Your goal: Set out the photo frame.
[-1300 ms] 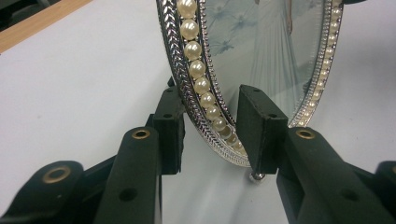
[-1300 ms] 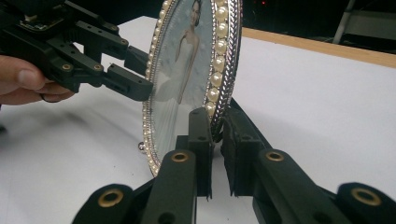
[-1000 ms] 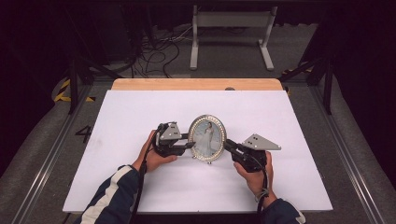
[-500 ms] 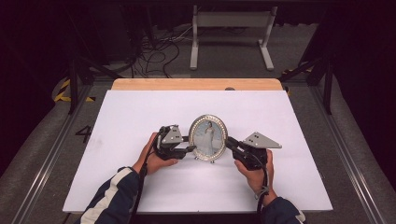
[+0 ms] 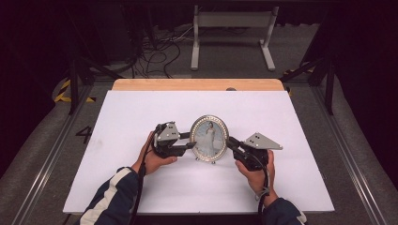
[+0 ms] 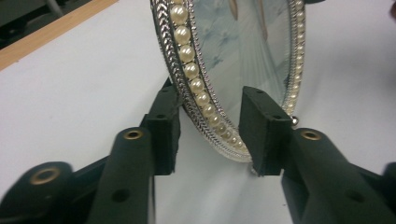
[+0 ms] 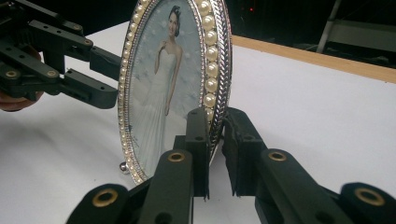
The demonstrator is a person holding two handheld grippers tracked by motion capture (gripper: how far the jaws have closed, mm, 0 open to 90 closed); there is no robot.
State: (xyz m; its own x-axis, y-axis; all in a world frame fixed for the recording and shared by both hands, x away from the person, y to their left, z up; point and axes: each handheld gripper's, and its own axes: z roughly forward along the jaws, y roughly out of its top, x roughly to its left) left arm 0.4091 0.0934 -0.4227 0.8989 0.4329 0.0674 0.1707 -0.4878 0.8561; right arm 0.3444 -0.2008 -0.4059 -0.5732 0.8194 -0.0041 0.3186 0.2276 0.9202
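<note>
I have the frame upright on the tabletop: right gripper clamped on its rim, left gripper fingers apart astride the opposite edge. Next, close left.

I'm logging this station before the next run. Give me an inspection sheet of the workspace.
Surface: white table top, wooden strip along the far edge.
Job's things: oval pearl-rimmed photo frame, upright near the table's middle.
Clutter: nothing seen on the table.
Grippers: left gripper straddles the frame's rim, with a gap at the jaws. Right gripper is shut on the opposite rim.
Cables: one trails from each gripper along the forearm; loose cables on the floor beyond.
Surroundings: dark room, grey stand behind the table, hazard tape on the floor at left.
</note>
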